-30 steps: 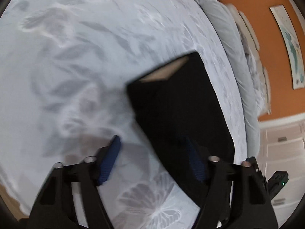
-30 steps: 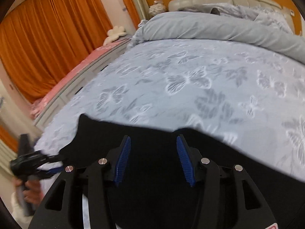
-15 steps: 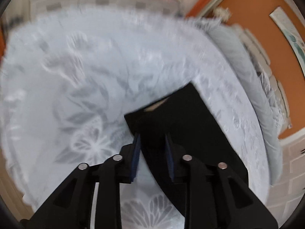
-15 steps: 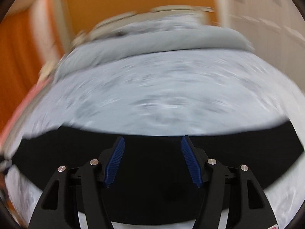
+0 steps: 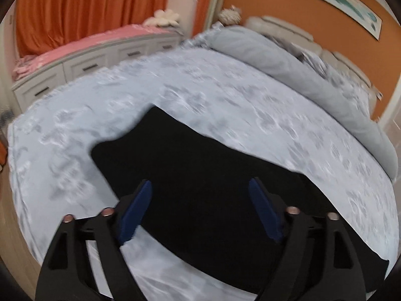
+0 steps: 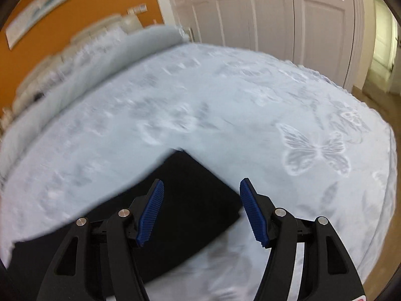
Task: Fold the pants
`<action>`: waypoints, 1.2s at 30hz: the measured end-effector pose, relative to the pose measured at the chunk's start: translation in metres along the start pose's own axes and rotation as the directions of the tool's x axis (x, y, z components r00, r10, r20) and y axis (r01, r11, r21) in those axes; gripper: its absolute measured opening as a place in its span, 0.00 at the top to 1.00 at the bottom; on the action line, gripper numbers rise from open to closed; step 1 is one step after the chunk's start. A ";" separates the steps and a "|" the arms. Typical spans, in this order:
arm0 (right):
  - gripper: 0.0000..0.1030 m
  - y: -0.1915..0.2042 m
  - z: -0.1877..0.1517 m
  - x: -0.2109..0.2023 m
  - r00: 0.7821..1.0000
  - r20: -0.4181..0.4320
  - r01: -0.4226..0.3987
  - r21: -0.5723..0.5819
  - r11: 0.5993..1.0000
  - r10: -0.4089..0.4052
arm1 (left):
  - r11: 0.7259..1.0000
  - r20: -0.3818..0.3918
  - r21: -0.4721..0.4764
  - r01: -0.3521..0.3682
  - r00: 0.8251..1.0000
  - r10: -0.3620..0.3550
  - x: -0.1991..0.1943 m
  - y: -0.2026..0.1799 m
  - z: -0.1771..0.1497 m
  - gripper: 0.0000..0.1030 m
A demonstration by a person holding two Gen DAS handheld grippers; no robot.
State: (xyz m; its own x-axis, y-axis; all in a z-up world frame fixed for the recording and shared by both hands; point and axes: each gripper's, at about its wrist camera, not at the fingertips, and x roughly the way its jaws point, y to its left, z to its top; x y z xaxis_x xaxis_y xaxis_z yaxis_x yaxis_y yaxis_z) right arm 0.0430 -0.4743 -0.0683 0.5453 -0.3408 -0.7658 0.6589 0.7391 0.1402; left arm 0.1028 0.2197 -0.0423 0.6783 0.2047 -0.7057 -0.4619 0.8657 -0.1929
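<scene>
The black pants (image 5: 200,175) lie flat in a long strip on the pale butterfly bedspread (image 5: 225,95). In the left wrist view my left gripper (image 5: 199,183) hovers over their left part. Its jaws are opening wide, and nothing is pinched between the blue pads (image 5: 135,213). In the right wrist view the other end of the pants (image 6: 180,200) shows as a squared corner. My right gripper (image 6: 202,182) hangs open above that corner, and its right pad (image 6: 253,213) is over the bare bedspread (image 6: 250,95). The pants' near edge is hidden behind both grippers.
A rolled grey duvet (image 5: 288,62) and headboard lie at the far end of the bed. White drawers (image 5: 82,67) topped with a pink cushion and orange curtains (image 5: 87,7) stand beyond the left side. White wardrobe doors (image 6: 270,12) and wooden floor (image 6: 376,100) lie past the right side.
The left jaws narrowed over the pants' edge half a second ago and now stand wide apart, higher up. The right gripper swung along the pants to their right end.
</scene>
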 end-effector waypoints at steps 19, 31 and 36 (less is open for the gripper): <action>0.84 -0.030 0.000 0.033 0.997 -0.045 -0.066 -0.166 0.984 0.060 | 0.967 -0.058 0.254 0.002 0.998 0.013 0.025 -0.106 -0.060 0.17; 1.00 -0.004 -0.006 0.058 0.994 -0.082 -0.088 -0.176 0.980 0.075 | 0.957 -0.025 0.289 0.025 1.000 -0.018 0.012 -0.112 -0.063 0.12; 0.96 0.029 -0.002 -0.009 0.979 0.039 -0.189 -0.220 0.957 0.202 | 0.959 -0.035 0.280 0.044 0.999 -0.036 0.009 -0.113 -0.061 0.12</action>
State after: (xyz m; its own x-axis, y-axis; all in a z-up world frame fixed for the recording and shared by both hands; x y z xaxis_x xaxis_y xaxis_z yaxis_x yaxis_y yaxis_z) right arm 0.0564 -0.4483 -0.0587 0.6872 -0.2066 -0.6965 0.4134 0.8995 0.1412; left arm 0.1262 0.0958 -0.0688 0.6738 0.1575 -0.7219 -0.2532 0.9671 -0.0254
